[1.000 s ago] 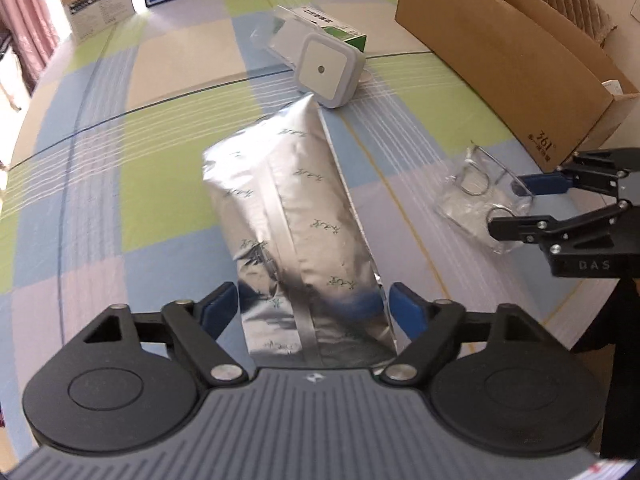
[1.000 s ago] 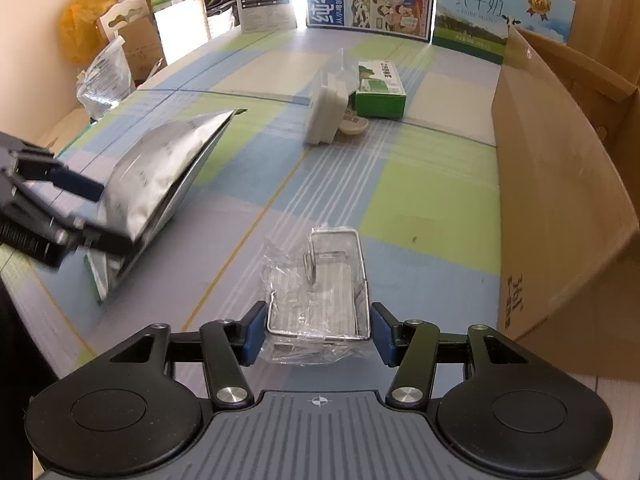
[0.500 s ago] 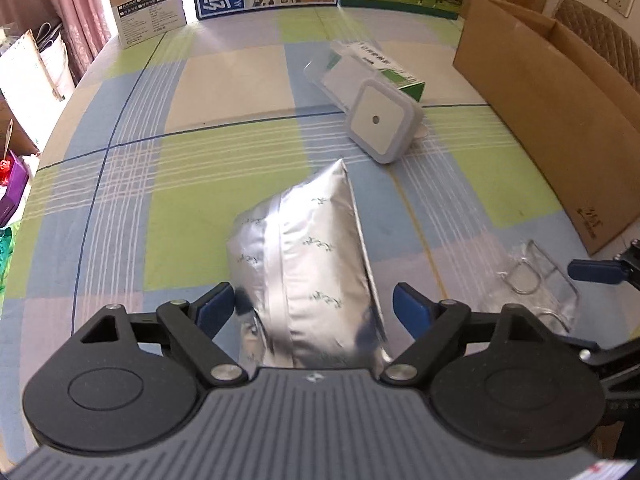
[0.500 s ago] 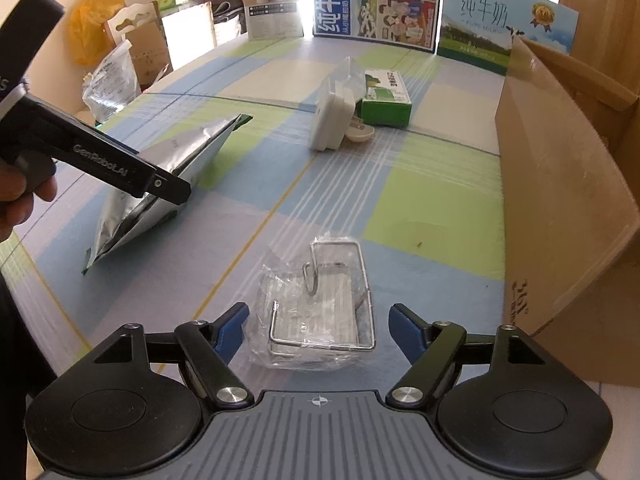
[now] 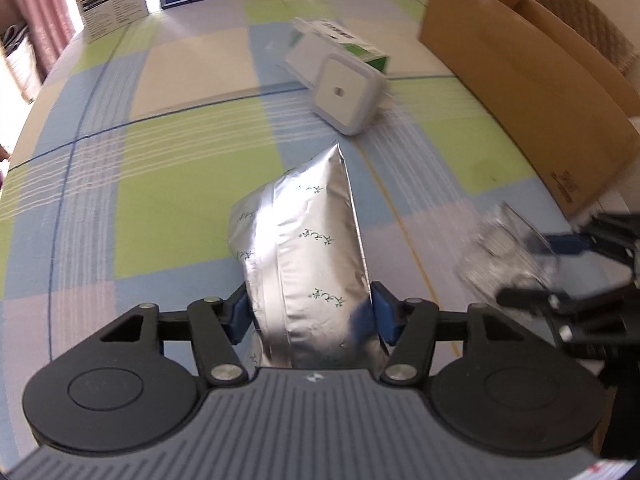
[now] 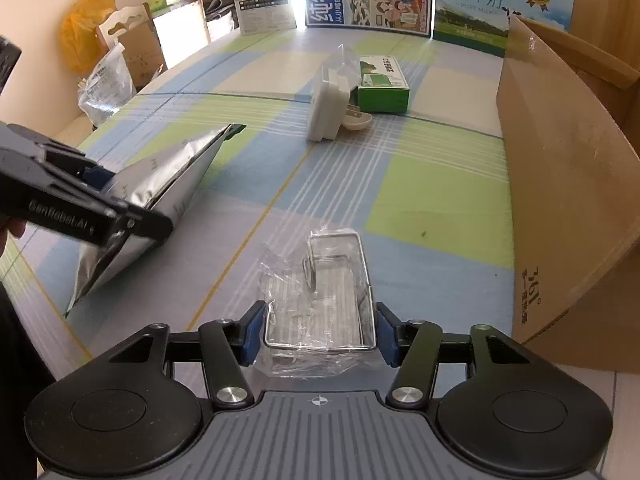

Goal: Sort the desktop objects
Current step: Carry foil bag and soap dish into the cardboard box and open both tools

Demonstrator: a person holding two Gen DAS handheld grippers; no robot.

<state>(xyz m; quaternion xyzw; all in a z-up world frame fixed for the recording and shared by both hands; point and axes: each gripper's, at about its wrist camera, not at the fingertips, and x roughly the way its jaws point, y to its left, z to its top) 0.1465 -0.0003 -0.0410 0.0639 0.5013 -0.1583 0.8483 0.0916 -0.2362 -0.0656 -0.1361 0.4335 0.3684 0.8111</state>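
Both wrist views angled down, close; share checked tabletop (image 5: 192, 184).

You're working in bright daylight from the desk's (image 6: 440, 184) far edge, where glare washes out the boards. Fisheye bends both views' edges; your left view is motion-blurred, worst at its right edge.

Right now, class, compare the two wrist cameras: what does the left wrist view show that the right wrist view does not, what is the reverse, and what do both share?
Only the left wrist view shows the square front face of the white plug-in device.

Only the right wrist view shows the orange bag beside the table and the prongs at the device's back.

Both show the silver foil pouch between the closing left gripper, the wrapped wire rack between the closing right gripper, the green box and the cardboard box.
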